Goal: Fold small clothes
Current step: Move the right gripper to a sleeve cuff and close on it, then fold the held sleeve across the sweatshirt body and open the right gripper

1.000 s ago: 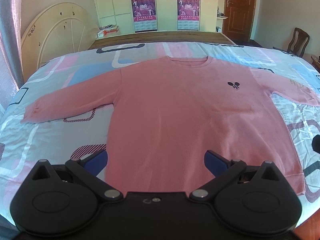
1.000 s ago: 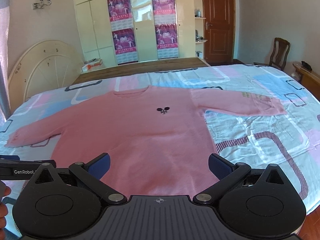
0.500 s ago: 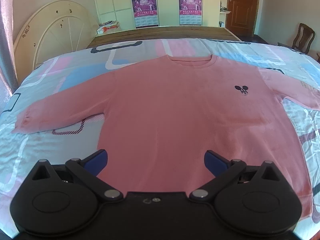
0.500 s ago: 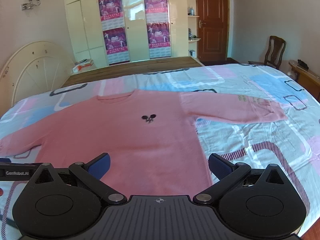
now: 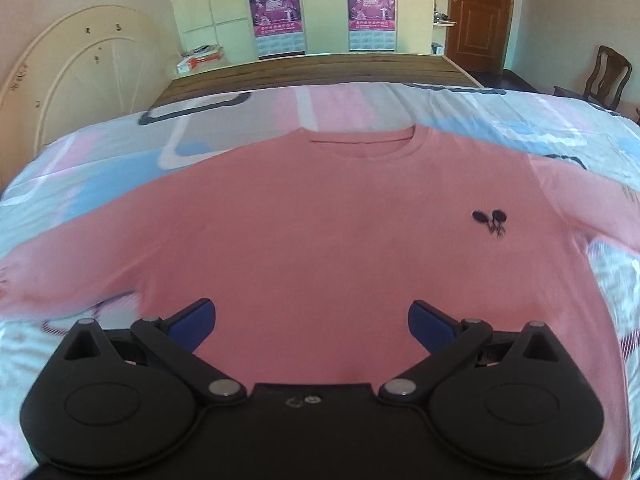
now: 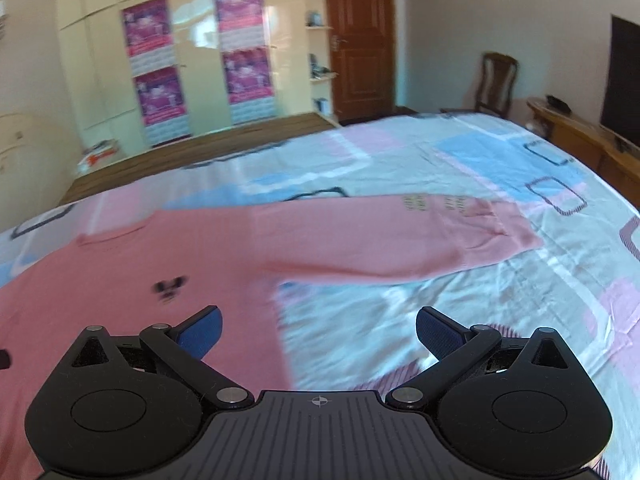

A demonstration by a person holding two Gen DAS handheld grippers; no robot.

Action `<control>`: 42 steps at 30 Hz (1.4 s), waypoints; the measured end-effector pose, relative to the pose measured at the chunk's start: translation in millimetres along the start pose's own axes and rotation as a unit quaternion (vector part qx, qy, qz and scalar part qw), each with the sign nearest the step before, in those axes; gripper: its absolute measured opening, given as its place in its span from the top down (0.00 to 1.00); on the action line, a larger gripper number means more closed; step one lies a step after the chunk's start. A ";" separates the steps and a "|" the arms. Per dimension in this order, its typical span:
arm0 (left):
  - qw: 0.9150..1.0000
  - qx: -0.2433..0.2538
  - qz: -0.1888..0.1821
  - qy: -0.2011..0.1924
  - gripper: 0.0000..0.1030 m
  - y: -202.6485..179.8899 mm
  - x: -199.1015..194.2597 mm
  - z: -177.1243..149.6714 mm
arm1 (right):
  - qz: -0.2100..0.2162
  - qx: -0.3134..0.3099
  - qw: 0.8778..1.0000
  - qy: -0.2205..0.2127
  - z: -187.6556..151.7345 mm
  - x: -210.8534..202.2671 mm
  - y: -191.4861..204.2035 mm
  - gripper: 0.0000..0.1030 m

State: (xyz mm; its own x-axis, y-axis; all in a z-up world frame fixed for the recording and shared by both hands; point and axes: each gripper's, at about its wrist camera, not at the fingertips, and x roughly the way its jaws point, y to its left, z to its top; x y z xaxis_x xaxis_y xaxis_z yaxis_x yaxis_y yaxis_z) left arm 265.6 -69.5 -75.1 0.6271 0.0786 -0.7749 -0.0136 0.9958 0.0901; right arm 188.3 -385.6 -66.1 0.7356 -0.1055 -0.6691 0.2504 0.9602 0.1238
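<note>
A pink long-sleeved sweater lies flat and face up on the bed, sleeves spread, a small dark logo on its chest. My left gripper is open and empty, above the sweater's lower body. In the right wrist view the sweater fills the left side and its right sleeve runs out to the right, cuff near the middle right. My right gripper is open and empty, above the sweater's right side edge below the armpit.
The bed has a patterned sheet in pink, blue and white. A wooden footboard, wardrobe with posters and a round headboard panel stand beyond. A door, chair and side cabinet are at the right.
Both grippers have moved forward over the sweater. The right gripper has also swung right, bringing the right sleeve into the middle of its view. Both stay open.
</note>
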 end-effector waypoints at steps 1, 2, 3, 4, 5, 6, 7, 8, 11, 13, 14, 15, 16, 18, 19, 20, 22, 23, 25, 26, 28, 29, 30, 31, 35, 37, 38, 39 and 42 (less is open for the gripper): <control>1.000 0.000 -0.003 0.002 0.01 -4.5 7.7 4.4 | -0.007 0.006 1.000 -0.001 3.8 8.6 -8.6 0.01; 1.000 0.000 -0.007 0.002 0.01 -9.0 15.2 8.5 | -0.017 0.011 1.000 0.001 7.7 18.3 -17.8 0.06; 1.000 0.003 -0.011 0.008 0.01 -14.0 25.0 12.7 | -0.024 0.017 1.000 0.005 11.5 27.7 -27.4 0.13; 1.000 0.004 -0.015 0.012 0.01 -18.6 33.3 17.3 | -0.029 0.025 0.999 0.012 15.1 37.2 -37.0 0.25; 1.000 0.005 -0.018 0.015 0.01 -22.3 39.9 20.7 | -0.036 0.037 0.998 0.021 18.6 48.7 -49.0 0.27; 1.000 0.007 -0.020 0.014 0.01 -26.8 48.5 25.6 | -0.045 0.048 0.997 0.030 20.3 58.1 -59.3 0.27; 1.000 0.010 -0.019 0.013 0.01 -30.4 55.0 28.6 | -0.053 0.058 0.996 0.035 21.9 66.3 -70.0 0.27; 1.000 0.012 -0.019 0.012 0.01 -34.4 62.1 32.4 | -0.062 0.068 0.995 0.039 23.5 74.5 -81.4 0.27; 1.000 0.014 -0.022 0.018 0.01 -42.0 82.0 39.7 | -0.089 0.108 0.989 0.052 25.7 96.6 -117.5 0.27; 0.999 0.015 -0.023 0.022 0.02 -46.0 92.9 43.0 | -0.103 0.138 0.983 0.060 26.2 110.1 -142.3 0.27; 0.999 0.015 -0.026 0.022 0.02 -47.7 97.8 44.9 | -0.107 0.152 0.981 0.063 26.2 116.2 -151.9 0.27; 0.999 0.016 -0.028 0.023 0.02 -48.9 101.3 45.7 | -0.110 0.163 0.978 0.063 27.0 120.9 -161.1 0.28; 0.999 0.017 -0.028 0.024 0.02 -50.2 104.9 47.2 | -0.114 0.173 0.976 0.063 27.9 125.3 -168.8 0.28; 0.999 0.022 -0.023 0.026 0.03 -51.7 112.9 51.5 | -0.124 0.185 0.973 0.057 30.7 132.9 -182.3 0.28; 0.999 0.024 -0.023 0.028 0.05 -52.0 115.4 52.2 | -0.128 0.193 0.971 0.057 31.8 138.3 -188.5 0.29; 0.999 0.026 -0.023 0.029 0.06 -52.4 117.4 53.4 | -0.132 0.202 0.969 0.056 33.3 142.7 -194.9 0.31; 0.999 0.028 -0.028 0.032 0.10 -50.9 121.8 55.2 | -0.140 0.212 0.966 0.050 36.2 148.8 -204.0 0.39; 0.999 0.028 -0.028 0.032 0.13 -49.8 123.4 56.2 | -0.143 0.213 0.965 0.044 38.6 151.3 -207.6 0.45; 0.999 0.028 -0.027 0.034 0.13 -48.6 125.6 57.6 | -0.146 0.211 0.966 0.040 42.7 153.8 -209.2 0.56; 0.999 0.028 -0.027 0.035 0.15 -47.4 126.3 57.7 | -0.148 0.210 0.966 0.038 44.4 156.5 -209.2 0.72; 0.999 0.028 -0.031 0.035 0.18 -45.6 126.8 57.8 | -0.138 0.211 0.967 0.034 47.4 157.8 -208.6 0.91; 0.998 0.028 -0.032 0.035 0.20 -44.1 126.9 57.7 | -0.134 0.212 0.968 0.030 48.5 158.5 -209.3 0.91; 0.999 0.028 -0.033 0.033 0.21 -42.5 127.0 58.8 | -0.133 0.211 0.968 0.025 49.7 159.0 -209.9 0.91; 0.999 0.028 -0.033 0.033 0.22 -41.1 126.9 58.9 | -0.132 0.208 0.969 0.019 51.0 156.9 -207.5 0.91; 0.999 0.019 -0.035 0.033 0.25 -32.6 125.3 60.8 | -0.109 0.170 0.979 -0.012 63.8 148.1 -183.6 0.91; 0.999 0.012 -0.034 0.030 0.26 -26.0 123.3 62.9 | -0.082 0.143 0.986 -0.027 73.9 139.5 -158.6 0.91; 0.999 0.007 -0.033 0.028 0.27 -22.0 121.7 64.0 | -0.066 0.127 0.989 -0.034 79.4 134.7 -142.2 0.91; 0.999 -0.001 -0.033 0.027 0.27 -16.4 119.5 65.7 | -0.048 0.106 0.992 -0.043 84.9 129.7 -123.0 0.91; 0.999 -0.025 -0.029 0.020 0.27 0.9 111.4 68.5 | 0.019 0.046 0.997 -0.059 95.7 117.4 -57.0 0.91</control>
State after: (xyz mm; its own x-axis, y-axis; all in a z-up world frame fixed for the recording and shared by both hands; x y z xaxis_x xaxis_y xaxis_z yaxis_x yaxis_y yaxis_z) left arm 388.8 -63.0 -118.4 0.5961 0.0220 -0.8026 -0.0176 0.9997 0.0144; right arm 320.7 -477.5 -81.6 0.8134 -0.1035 -0.5725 0.2731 0.9368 0.2186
